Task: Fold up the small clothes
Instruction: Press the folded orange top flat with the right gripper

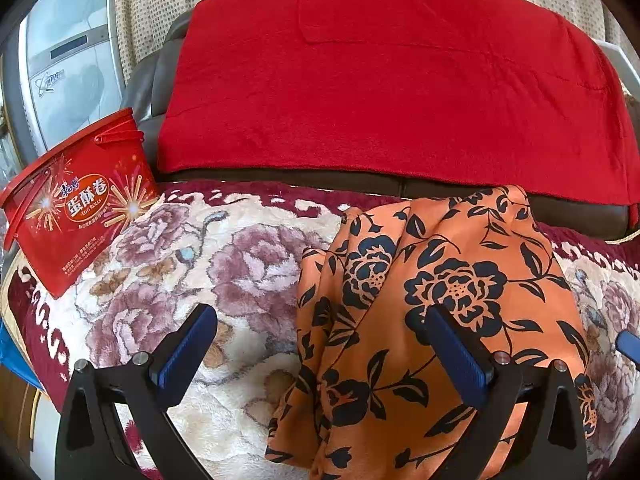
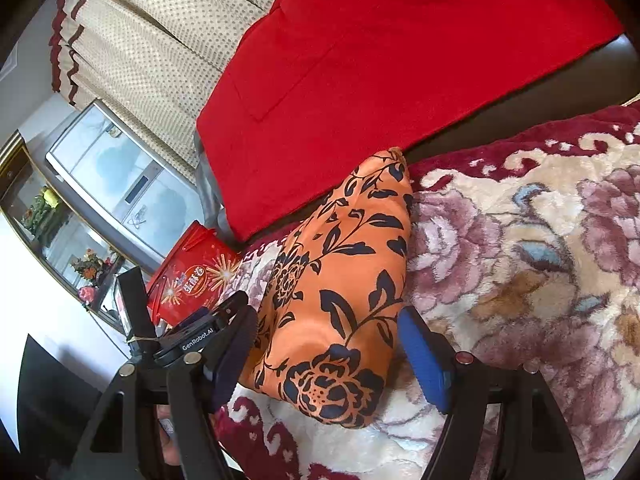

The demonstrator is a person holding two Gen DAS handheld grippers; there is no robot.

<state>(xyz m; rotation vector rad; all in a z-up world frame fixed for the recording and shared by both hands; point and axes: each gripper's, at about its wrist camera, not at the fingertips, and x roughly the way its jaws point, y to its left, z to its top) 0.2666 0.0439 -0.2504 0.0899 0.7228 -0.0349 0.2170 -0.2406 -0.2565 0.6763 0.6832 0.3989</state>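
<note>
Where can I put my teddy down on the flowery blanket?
The bare patch of floral blanket between the red egg-roll tub and the orange flowered cloth is free. Around the cloth, both open grippers crowd it.

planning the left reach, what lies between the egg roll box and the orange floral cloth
Only bare floral blanket lies between the red egg roll box and the orange floral cloth; nothing else sits on that stretch. The left wrist view shows it best.

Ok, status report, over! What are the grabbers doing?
Left gripper open, right gripper open, both straddling the orange cloth. Cloth bunched on the blanket. Red box off to the side.
</note>
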